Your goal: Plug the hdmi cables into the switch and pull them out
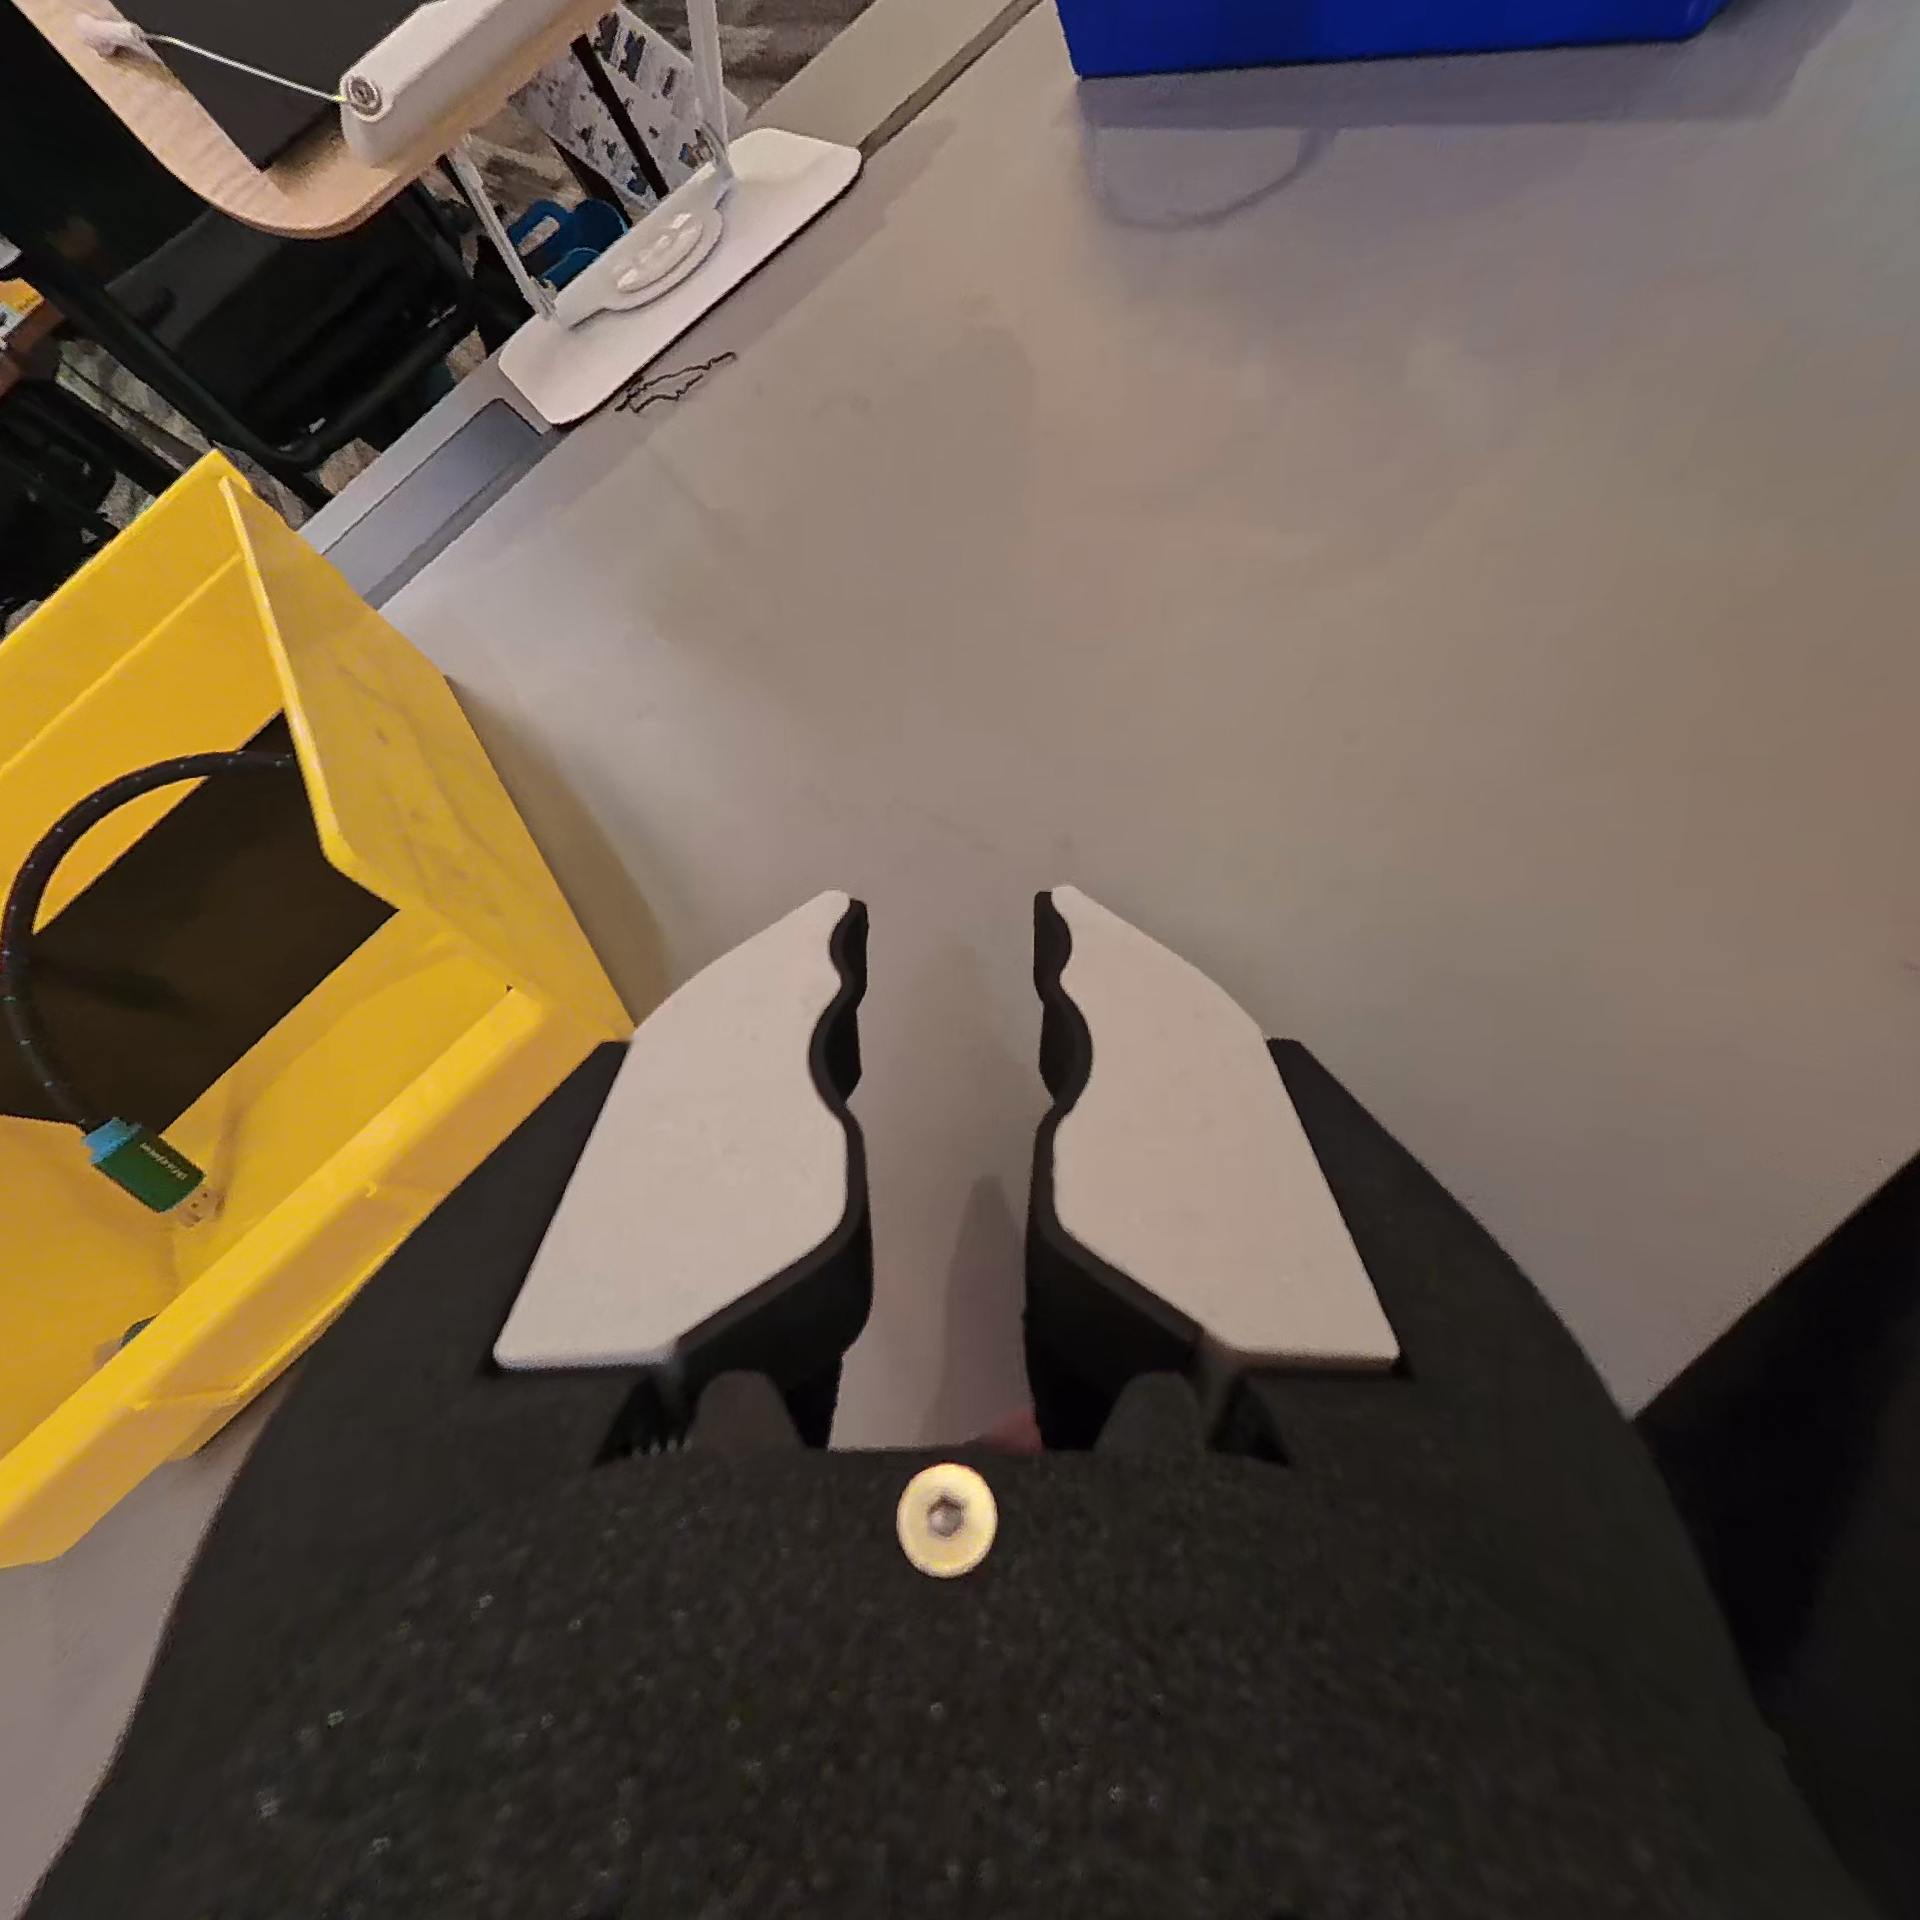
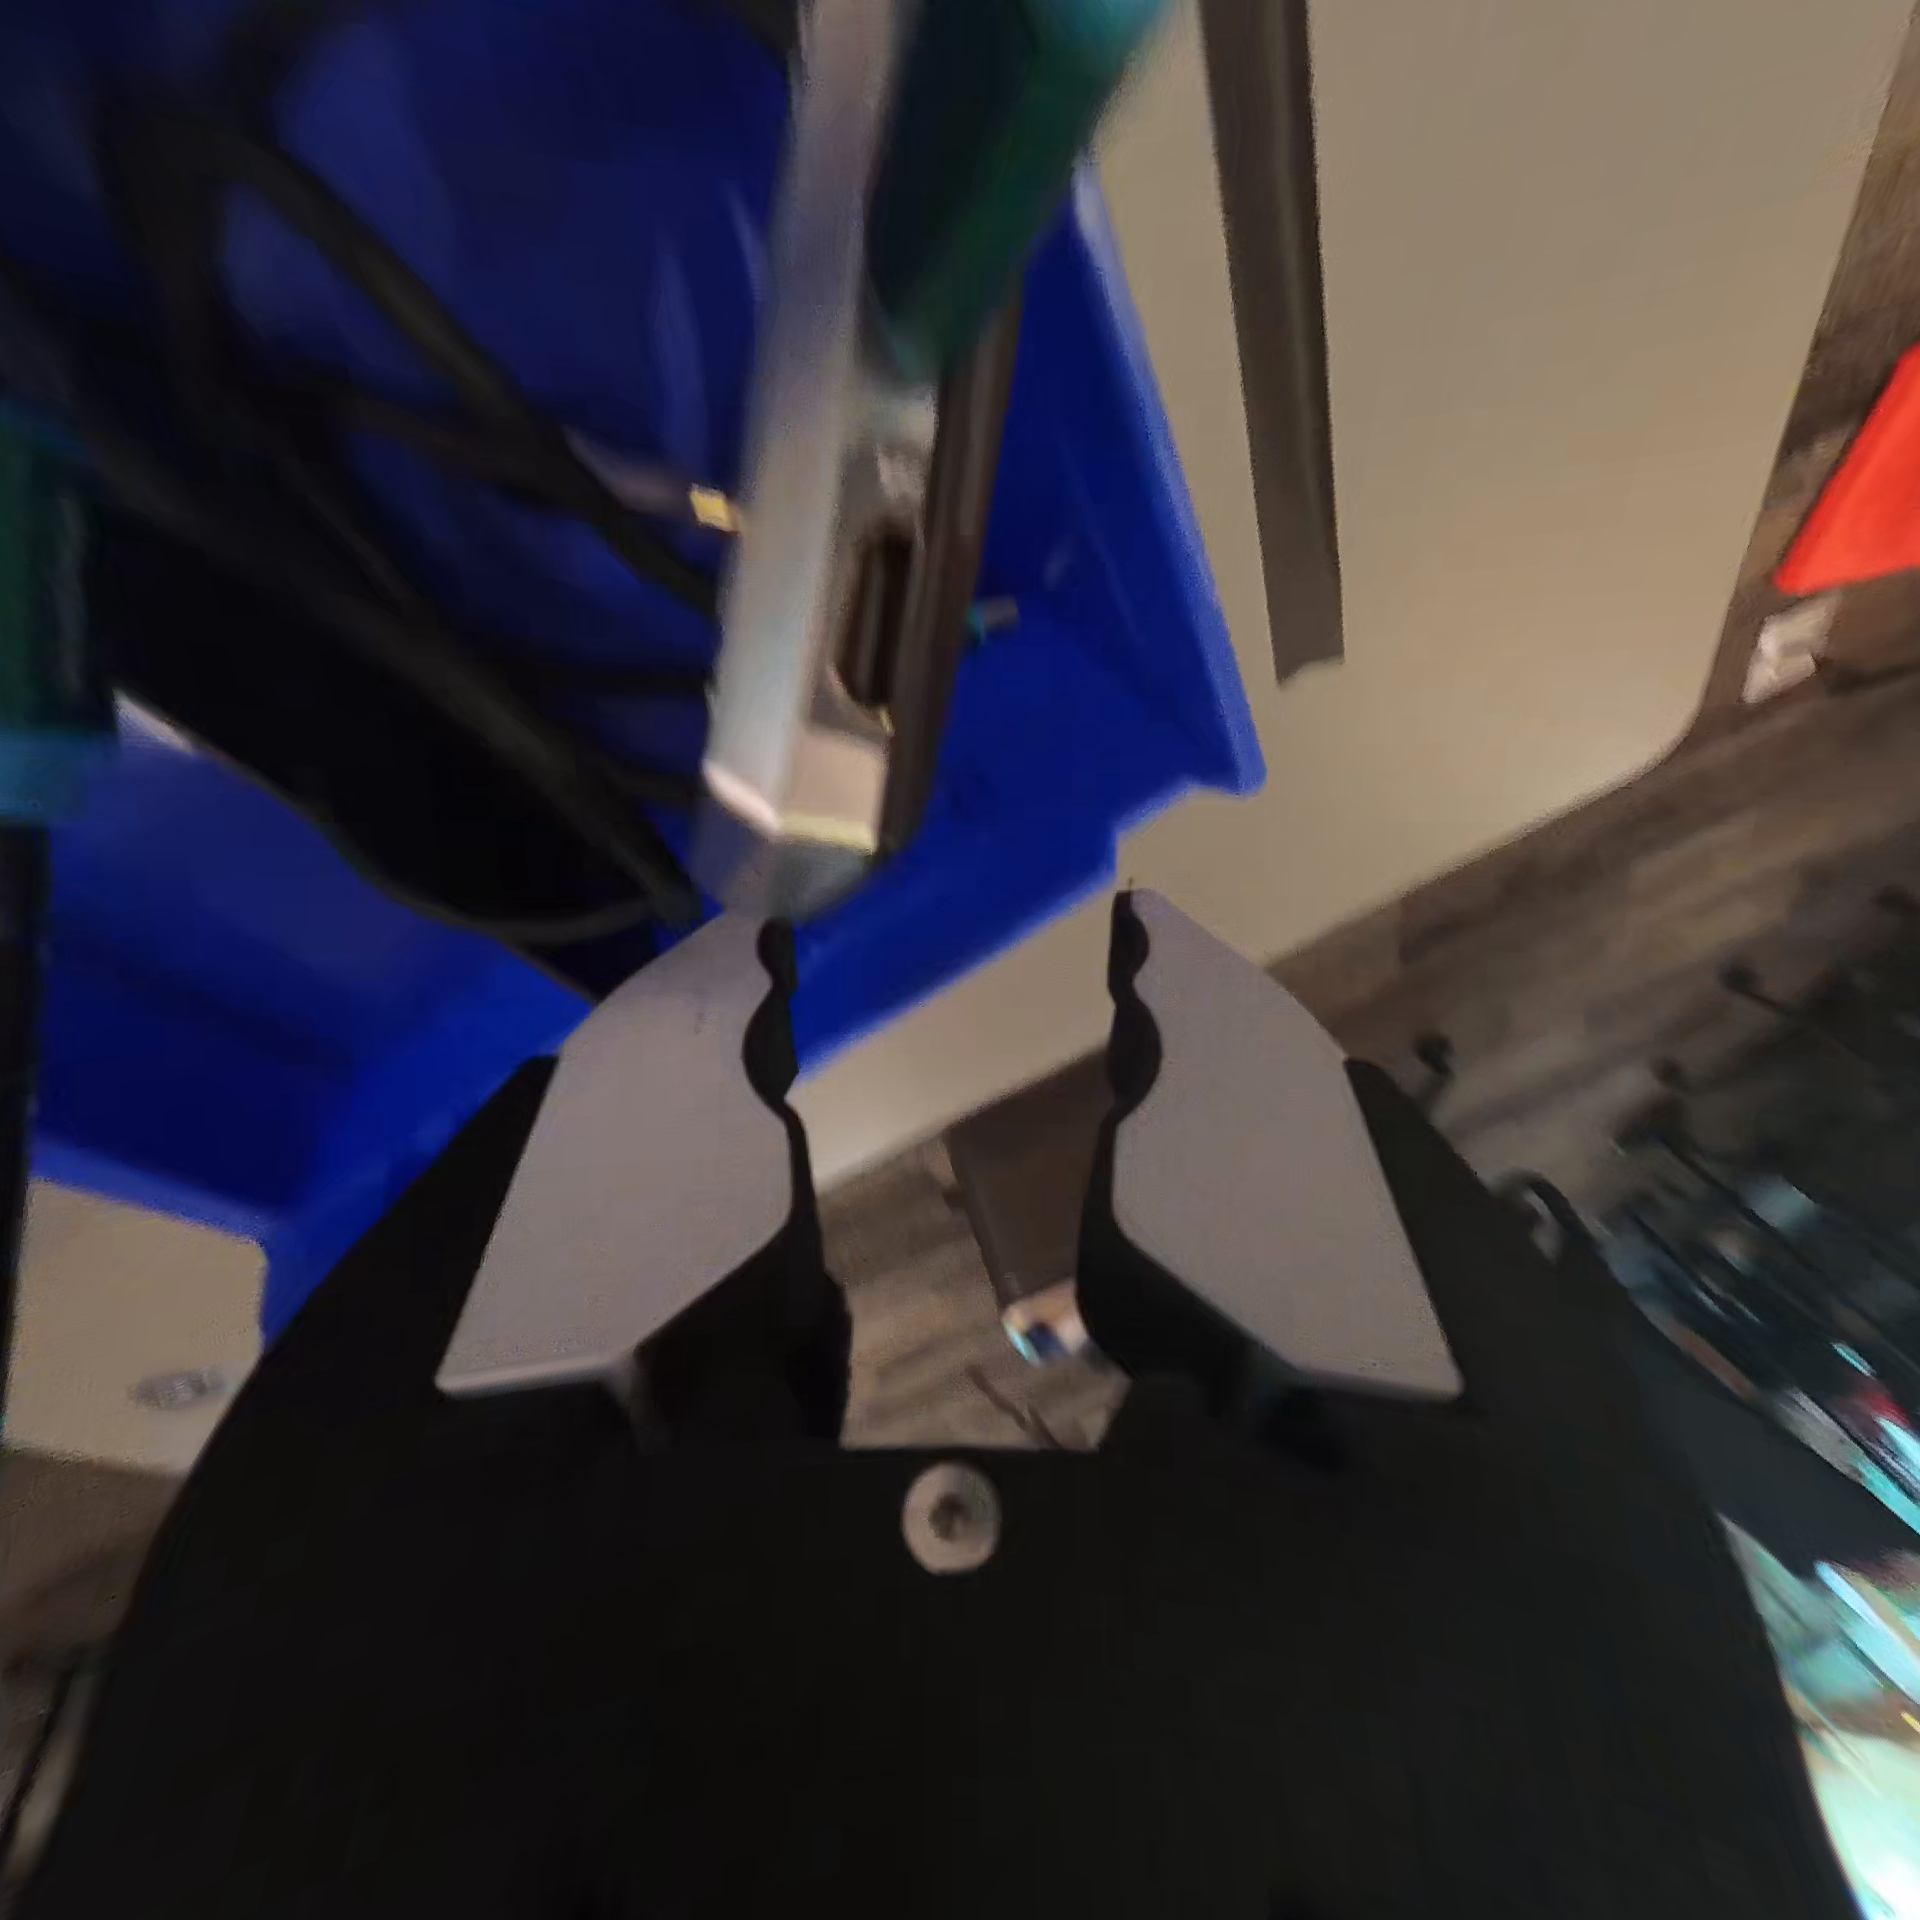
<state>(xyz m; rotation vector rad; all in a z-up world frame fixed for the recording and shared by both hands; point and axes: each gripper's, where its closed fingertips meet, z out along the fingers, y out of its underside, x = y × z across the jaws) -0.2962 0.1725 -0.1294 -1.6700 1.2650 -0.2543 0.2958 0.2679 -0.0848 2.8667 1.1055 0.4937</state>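
The grey desk (image 1: 1299, 623) lies bare ahead of the left gripper (image 1: 951, 914), which hovers over it with jaws parted and empty. A yellow bin (image 1: 416, 790) at the desk's left edge holds an HDMI cable (image 1: 62, 904). The right gripper (image 2: 951, 930), jaws apart and empty, tilts beside the blue bin (image 2: 1091, 520), where the blurred silver switch (image 2: 774, 582) stands among black cables (image 2: 416, 582).

Grey table (image 1: 1247, 623) open; yellow bin (image 1: 343, 790) flanks left.
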